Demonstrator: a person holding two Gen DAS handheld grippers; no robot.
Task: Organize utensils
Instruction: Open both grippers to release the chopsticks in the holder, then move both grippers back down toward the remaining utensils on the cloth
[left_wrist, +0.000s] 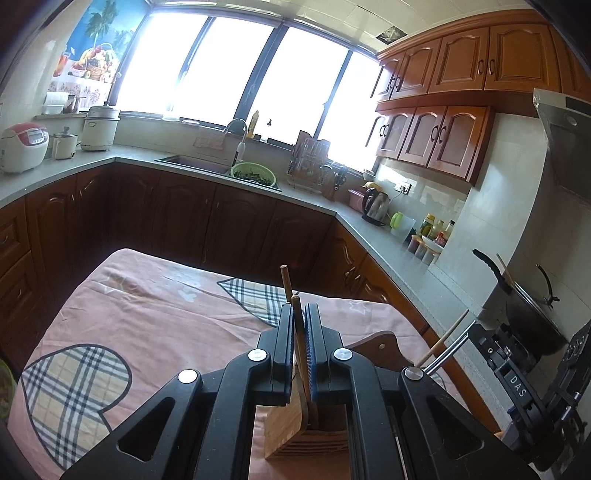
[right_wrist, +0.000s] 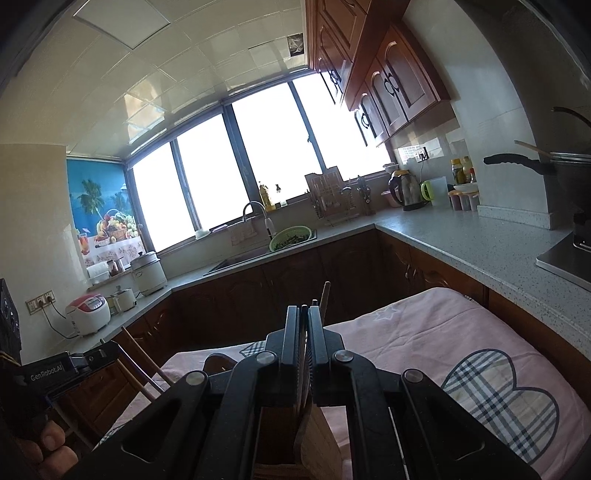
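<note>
Each claw, left (left_wrist: 300, 314) and right (right_wrist: 303, 314), is clamped on an upright wooden utensil, left chopsticks (left_wrist: 291, 295) and right handle (right_wrist: 325, 297), directly above the bamboo holder (left_wrist: 295, 432) on the near, pink-clothed tabletop (left_wrist: 155, 306), presumably for dropping in.

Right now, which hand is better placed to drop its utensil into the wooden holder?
Left: its gripper grips a wooden-handled utensil directly above the slatted wooden holder.
</note>
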